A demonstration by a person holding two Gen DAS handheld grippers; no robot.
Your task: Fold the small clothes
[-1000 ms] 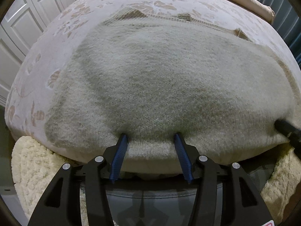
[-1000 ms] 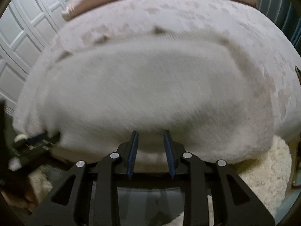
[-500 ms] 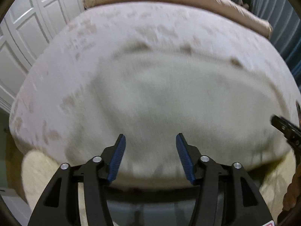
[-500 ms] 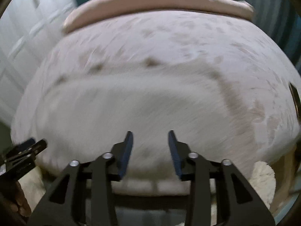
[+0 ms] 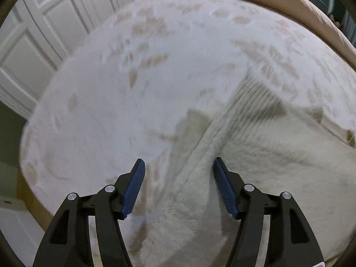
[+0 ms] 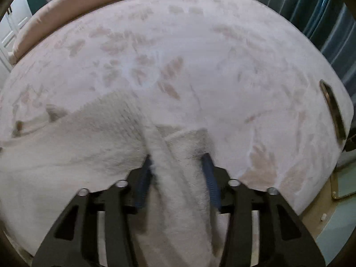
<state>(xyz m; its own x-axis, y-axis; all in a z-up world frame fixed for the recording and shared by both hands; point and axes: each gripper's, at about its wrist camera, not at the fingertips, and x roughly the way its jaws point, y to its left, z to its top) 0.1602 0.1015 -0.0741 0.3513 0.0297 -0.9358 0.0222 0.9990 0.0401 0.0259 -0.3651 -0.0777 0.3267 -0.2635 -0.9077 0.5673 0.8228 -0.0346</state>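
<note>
Both tongs spread, seemingly astride sweater

Both tongs, left and right, are black plastic frames with silver screws and ribbed blue pads.

Bare bedspread beyond the sweater (dark object at right edge).

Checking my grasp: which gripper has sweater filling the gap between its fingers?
The right gripper: sweater spans its whole gap. The left gripper has bedspread showing beside its left finger.
</note>
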